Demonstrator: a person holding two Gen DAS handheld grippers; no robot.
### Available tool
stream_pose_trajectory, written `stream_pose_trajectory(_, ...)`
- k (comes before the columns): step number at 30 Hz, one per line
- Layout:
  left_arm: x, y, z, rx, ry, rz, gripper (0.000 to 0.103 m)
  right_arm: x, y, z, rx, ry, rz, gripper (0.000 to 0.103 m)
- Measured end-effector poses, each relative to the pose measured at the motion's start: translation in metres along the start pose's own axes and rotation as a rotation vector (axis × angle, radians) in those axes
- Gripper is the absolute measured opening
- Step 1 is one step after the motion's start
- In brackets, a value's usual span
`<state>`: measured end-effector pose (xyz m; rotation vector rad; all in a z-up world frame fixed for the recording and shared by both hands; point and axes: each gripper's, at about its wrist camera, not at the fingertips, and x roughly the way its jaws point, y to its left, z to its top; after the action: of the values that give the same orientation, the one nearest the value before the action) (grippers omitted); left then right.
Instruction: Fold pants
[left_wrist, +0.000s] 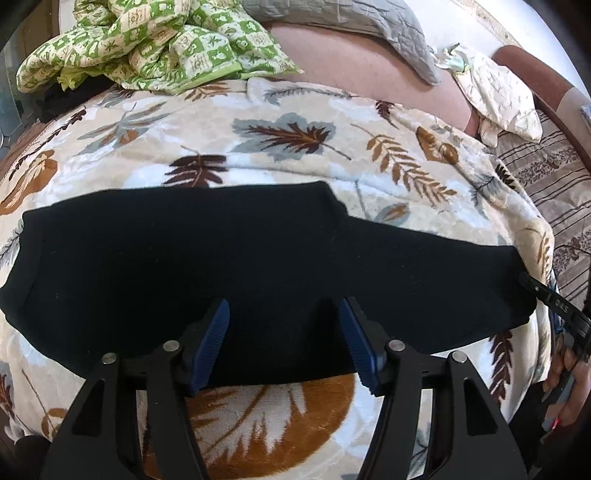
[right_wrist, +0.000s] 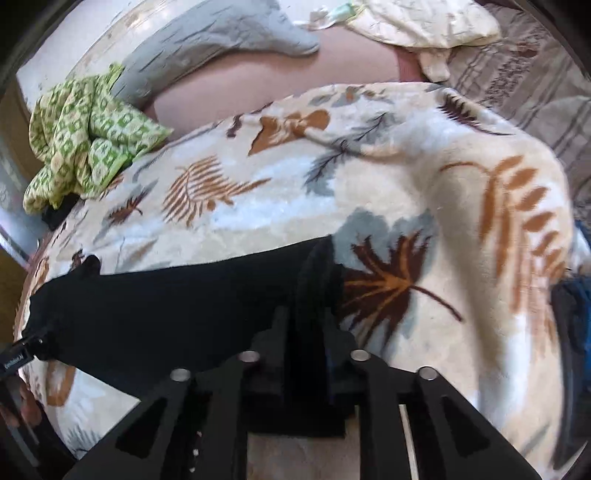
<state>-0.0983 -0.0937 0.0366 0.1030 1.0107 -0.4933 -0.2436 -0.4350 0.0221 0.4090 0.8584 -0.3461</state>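
1. The left gripper (left_wrist: 284, 332) hung over the near edge of the pants (left_wrist: 221, 258), its blue pads (left_wrist: 212, 343) spread apart with only flat cloth below them, nothing pinched.
2. The right gripper (right_wrist: 308, 291) had its jaws drawn narrow around a raised fold at the end of the pants (right_wrist: 166, 306); the view was blurred and dark, so whether the pads pressed the cloth could not be told.
3. The pants lay stretched sideways across a leaf-print blanket (left_wrist: 295, 140), black and mostly flat.
4. Beyond the blanket sat a green cloth (left_wrist: 147, 40), a grey pillow (left_wrist: 369, 26) and a cream pillow (left_wrist: 502, 99).
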Motion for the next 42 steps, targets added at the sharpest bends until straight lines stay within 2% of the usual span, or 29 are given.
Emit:
stream_pose_trajectory(2,-0.005,-0.007,0.003,0.015,-0.024,0.011,0.061,-0.015,0.003,-0.003,0.004,-0.024,-0.004,0.029)
stream_pose_trajectory(6,-0.008,-0.020,0.004,0.032,-0.047,0.013,0.061,-0.036,0.021,-0.011,0.006,-0.064,0.123,0.042)
stream_pose_trajectory(11,-0.004,-0.038,0.001,0.044,-0.056,0.012,0.061,-0.030,0.058,-0.021,-0.058,-0.034,0.196,0.042)
stream_pose_trajectory(16,0.000,-0.053,-0.001,0.053,-0.056,0.000,0.061,-0.019,0.082,-0.032,-0.128,-0.002,0.173,0.042)
stream_pose_trajectory(19,0.005,-0.060,-0.004,0.066,-0.046,-0.006,0.061,-0.010,0.085,-0.044,-0.161,0.038,0.118,0.042)
stream_pose_trajectory(25,0.013,-0.068,-0.008,0.071,-0.028,-0.006,0.061,-0.021,0.070,-0.053,-0.133,0.036,0.135,0.042)
stream_pose_trajectory(26,0.012,-0.069,-0.008,0.071,-0.028,-0.011,0.061,-0.025,0.067,-0.052,-0.119,0.032,0.140,0.044)
stream_pose_trajectory(28,0.010,-0.073,-0.005,0.070,-0.028,-0.031,0.062,-0.035,0.056,-0.050,-0.078,0.019,0.148,0.053)
stream_pose_trajectory(29,0.009,-0.077,-0.004,0.072,-0.030,-0.044,0.065,-0.038,0.052,-0.050,-0.065,0.013,0.143,0.058)
stream_pose_trajectory(31,0.007,-0.084,-0.002,0.077,-0.041,-0.072,0.073,-0.048,0.039,-0.052,-0.030,0.001,0.119,0.060)
stream_pose_trajectory(36,0.014,-0.104,0.001,0.103,-0.012,-0.124,0.074,-0.055,0.002,-0.058,0.080,-0.007,0.074,0.063)
stream_pose_trajectory(42,0.023,-0.128,0.007,0.171,0.009,-0.132,0.074,-0.041,-0.024,-0.064,0.210,0.012,0.144,0.063)
